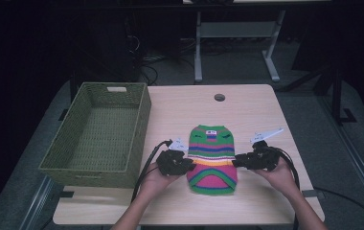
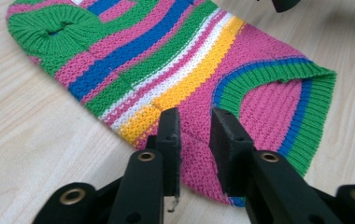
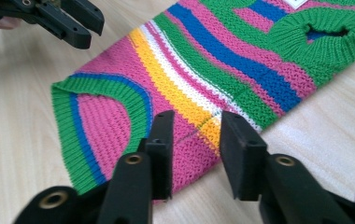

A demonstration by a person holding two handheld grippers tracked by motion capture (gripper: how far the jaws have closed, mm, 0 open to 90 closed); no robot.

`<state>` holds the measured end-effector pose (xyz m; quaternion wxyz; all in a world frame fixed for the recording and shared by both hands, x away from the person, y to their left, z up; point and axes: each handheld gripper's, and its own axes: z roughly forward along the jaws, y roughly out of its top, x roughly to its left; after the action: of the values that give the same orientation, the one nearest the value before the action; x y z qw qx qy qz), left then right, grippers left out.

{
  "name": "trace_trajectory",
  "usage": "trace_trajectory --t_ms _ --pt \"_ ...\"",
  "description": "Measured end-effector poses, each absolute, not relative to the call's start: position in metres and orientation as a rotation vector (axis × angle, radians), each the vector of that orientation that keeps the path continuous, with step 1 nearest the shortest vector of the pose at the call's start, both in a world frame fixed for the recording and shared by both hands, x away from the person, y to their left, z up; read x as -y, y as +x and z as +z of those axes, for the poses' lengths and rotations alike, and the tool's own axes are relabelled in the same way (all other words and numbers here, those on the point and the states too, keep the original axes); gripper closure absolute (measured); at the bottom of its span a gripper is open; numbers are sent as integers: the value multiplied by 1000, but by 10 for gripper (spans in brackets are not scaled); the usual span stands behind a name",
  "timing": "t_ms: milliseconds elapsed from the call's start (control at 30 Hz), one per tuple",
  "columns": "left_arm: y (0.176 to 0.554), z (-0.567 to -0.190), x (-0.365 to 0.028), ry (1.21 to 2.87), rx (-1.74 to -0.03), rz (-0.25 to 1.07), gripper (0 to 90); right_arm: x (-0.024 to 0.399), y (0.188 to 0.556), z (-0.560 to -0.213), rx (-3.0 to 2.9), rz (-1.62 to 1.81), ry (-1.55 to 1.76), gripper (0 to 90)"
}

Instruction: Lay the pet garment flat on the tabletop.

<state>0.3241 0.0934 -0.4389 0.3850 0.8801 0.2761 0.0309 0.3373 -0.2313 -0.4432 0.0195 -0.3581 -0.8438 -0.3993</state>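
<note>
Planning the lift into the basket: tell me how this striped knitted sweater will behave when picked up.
The striped knitted sweater lies flat and thin on the table, so it will probably go floppy and sag between grips. It is likely light. The coarse ribbed knit should resist slipping, though loops might snag on the fingers.

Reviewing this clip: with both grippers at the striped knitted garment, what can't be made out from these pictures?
- High view: small label at the neck of the striped knitted garment is too small to read.
- Left gripper view: the garment's edge below the left gripper is hidden by its black jaws.
- Right gripper view: the same at the right gripper.
- High view: the green woven basket has its near inner wall hidden by its own rim.
</note>
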Motion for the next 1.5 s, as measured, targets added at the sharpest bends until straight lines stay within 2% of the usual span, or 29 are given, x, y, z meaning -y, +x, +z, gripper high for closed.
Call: trace_trajectory --t_ms 300,567,1033,1200,1500 --pt "318 -439 -97 2233 -720 89 570 244 332 -444 2604 -1258 -1118 498" --pt "314 -436 -107 2197 -747 97 392 254 323 -443 2616 -1299 -1118 461" --pt "302 -445 -118 2169 -788 87 279 273 311 -446 2619 -1313 -1180 418" --pt "299 -446 -121 2158 -797 65 264 281 307 -450 2616 -1302 -1214 408" --pt "292 -444 -128 2155 -790 101 254 293 293 -454 2603 -1331 -1241 398"
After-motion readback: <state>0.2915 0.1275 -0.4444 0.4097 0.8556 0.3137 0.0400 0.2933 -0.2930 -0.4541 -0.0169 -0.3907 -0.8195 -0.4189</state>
